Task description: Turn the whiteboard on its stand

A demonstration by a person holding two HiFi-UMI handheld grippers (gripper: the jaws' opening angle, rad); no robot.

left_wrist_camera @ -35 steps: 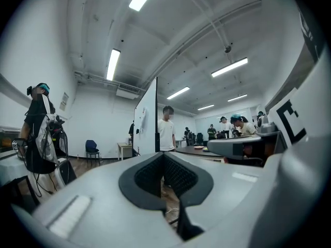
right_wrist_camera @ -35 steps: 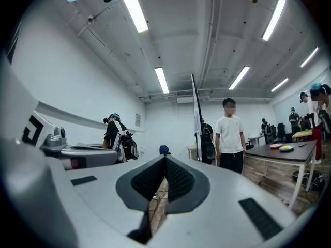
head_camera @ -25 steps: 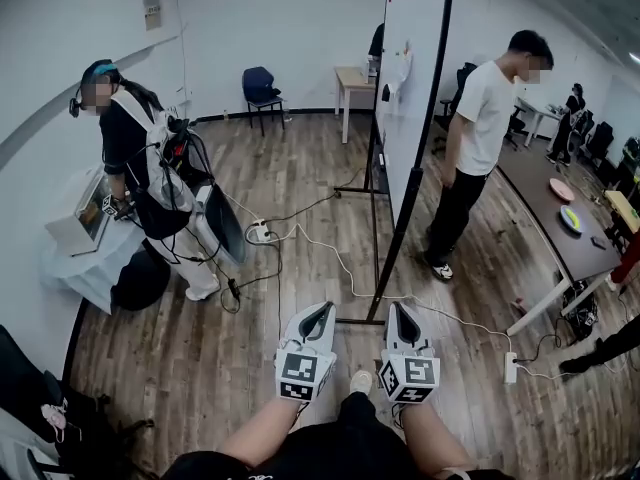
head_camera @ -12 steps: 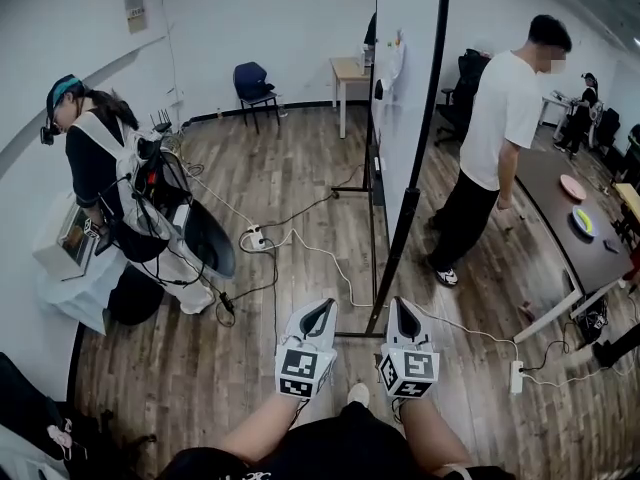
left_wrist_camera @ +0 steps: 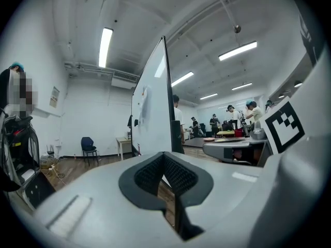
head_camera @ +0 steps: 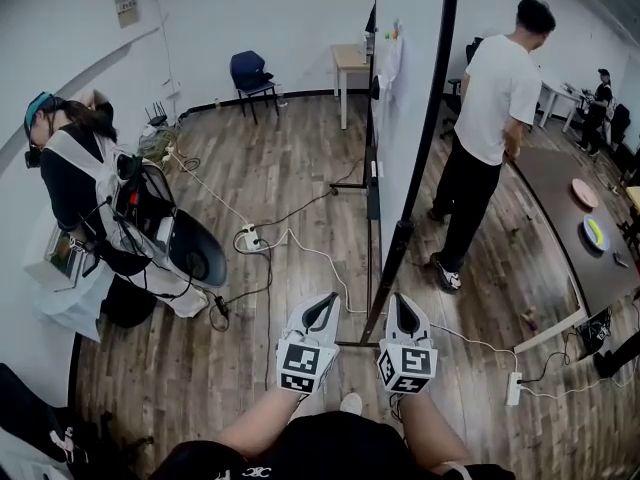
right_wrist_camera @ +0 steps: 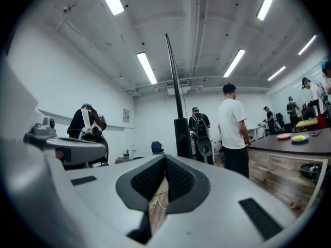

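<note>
The whiteboard [head_camera: 405,98] stands upright on its black wheeled stand [head_camera: 398,253], nearly edge-on to me, its white face turned left. Both grippers hang low in front of me, just short of the stand's foot. My left gripper [head_camera: 318,313] is shut with nothing in it, a little left of the post. My right gripper [head_camera: 404,314] is shut and empty too, a little right of it. In the left gripper view the board's face [left_wrist_camera: 150,118] rises beyond the closed left gripper [left_wrist_camera: 164,156]. In the right gripper view the board's black edge [right_wrist_camera: 175,92] stands straight ahead of the right gripper [right_wrist_camera: 165,159].
A person in a white T-shirt [head_camera: 495,88] stands right of the board beside a dark table [head_camera: 560,218]. At the left, a person wearing backpack gear [head_camera: 90,188]. Cables and a power strip [head_camera: 250,238] cross the wood floor. Blue chair [head_camera: 248,73] and small desk [head_camera: 350,60] at the back.
I have come closer to the whiteboard, so its edge now fills more of the view. The white-shirted person has turned away. Both grippers stay shut and low.
</note>
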